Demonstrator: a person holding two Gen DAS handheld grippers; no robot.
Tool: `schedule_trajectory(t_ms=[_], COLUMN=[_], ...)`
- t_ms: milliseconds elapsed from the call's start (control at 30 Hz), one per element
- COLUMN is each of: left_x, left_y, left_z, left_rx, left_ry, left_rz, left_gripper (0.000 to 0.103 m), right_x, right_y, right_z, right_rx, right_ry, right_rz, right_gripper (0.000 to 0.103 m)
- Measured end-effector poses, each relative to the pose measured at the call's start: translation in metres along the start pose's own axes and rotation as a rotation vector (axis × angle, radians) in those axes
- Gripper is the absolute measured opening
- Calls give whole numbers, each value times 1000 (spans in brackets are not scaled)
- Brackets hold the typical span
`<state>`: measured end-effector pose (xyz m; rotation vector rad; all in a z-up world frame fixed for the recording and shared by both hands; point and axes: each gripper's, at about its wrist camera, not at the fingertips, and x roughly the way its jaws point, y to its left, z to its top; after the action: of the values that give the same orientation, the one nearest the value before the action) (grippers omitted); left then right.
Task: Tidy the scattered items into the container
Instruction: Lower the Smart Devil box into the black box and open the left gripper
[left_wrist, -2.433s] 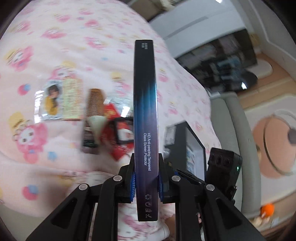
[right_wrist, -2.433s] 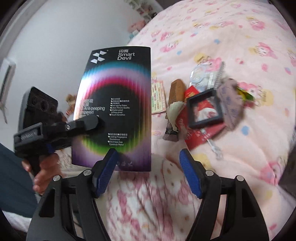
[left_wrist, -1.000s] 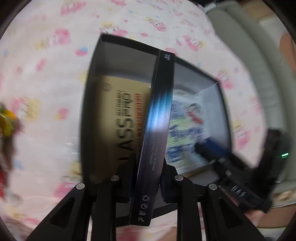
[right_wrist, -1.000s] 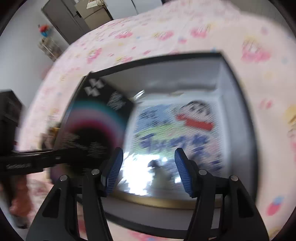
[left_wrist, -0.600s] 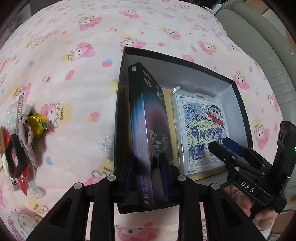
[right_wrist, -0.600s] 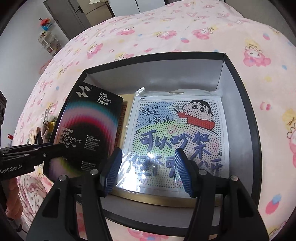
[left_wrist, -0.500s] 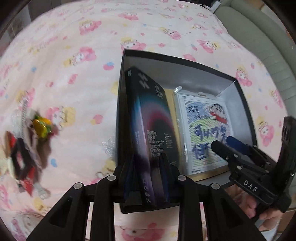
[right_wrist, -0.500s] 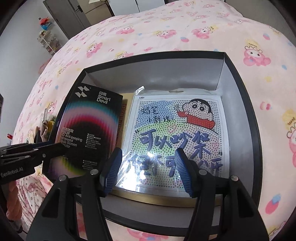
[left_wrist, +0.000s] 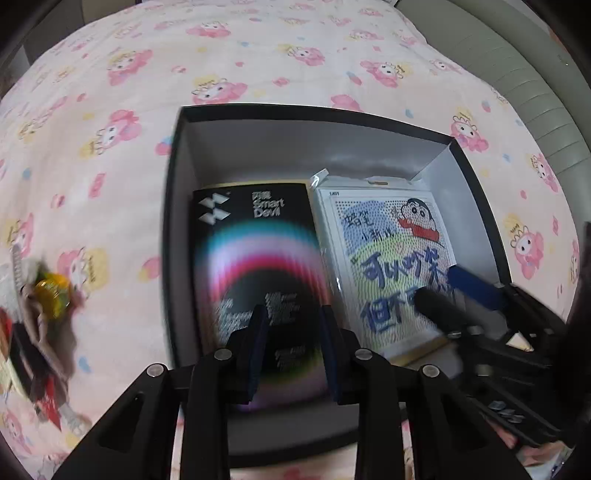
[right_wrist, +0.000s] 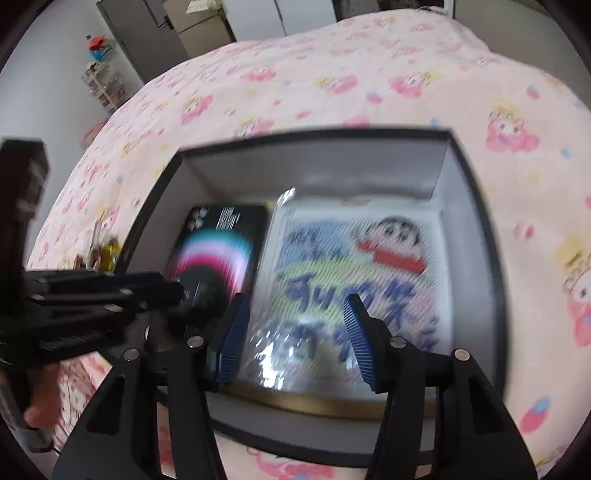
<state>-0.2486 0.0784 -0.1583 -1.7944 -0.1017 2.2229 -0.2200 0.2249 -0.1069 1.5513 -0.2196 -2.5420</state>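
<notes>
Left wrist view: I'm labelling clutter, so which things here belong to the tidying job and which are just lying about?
Job: black container box; Smart Devil screen-protector box and cartoon-print packet inside it; scattered pile left of it.
Lying about: pink cartoon bedspread; grey padded furniture.

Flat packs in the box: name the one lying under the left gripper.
The black Smart Devil screen-protector pack, on the left of the box; the white cartoon pack lies beside it, right.

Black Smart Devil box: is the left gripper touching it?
Cannot tell. Left wrist view: the box lies flat in the container under the left gripper, jaws open, unclamped; blur hides any fingertip contact.
</notes>
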Motion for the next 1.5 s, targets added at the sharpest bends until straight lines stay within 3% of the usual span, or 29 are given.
schedule_trajectory(t_ms=[167, 267, 400, 533, 600, 700, 833, 967, 1067, 1200, 1267, 1367, 1500], left_x=[19, 33, 48, 64, 63, 58, 45, 49, 52, 64, 68, 50, 20], left_y=[12, 13, 13, 14, 10, 13, 18, 15, 7, -4, -9, -6, 9], left_z=[39, 66, 84, 88, 86, 76, 49, 26, 21, 24, 23, 24, 23], left_rx=[-102, -107, -124, -139, -122, -152, -145, -137, -140, -172, -158, -149, -141], left_ry=[30, 13, -9, 23, 37, 94, 91, 172, 179, 202, 209, 174, 111], left_rz=[-34, 22, 53, 80, 48, -157, -136, -247, -299, -331, -312, -333, -201], left_gripper=[24, 24, 24, 24, 24, 24, 24, 24, 24, 25, 25, 25, 25], right_x=[10, 26, 39, 47, 50, 50, 44, 28, 20, 17, 18, 21, 29], right_y=[11, 7, -11, -16, -22, -27, -16, -16, -23, -31, -32, -33, -21], right_z=[46, 66, 64, 52, 49, 48, 40, 33, 28, 28, 29, 29, 29], right_rx=[-44, 16, 113, 51, 71, 95, 33, 7, 45, 101, 113, 130, 84], right_ry=[29, 25, 42, 61, 82, 98, 92, 37, 23, 31, 29, 35, 53], right_rz=[19, 3, 50, -30, -11, 48, 14, -95, -82, -17, -13, -14, -14], right_gripper=[55, 55, 55, 55, 55, 55, 55, 60, 61, 61, 61, 61, 61])
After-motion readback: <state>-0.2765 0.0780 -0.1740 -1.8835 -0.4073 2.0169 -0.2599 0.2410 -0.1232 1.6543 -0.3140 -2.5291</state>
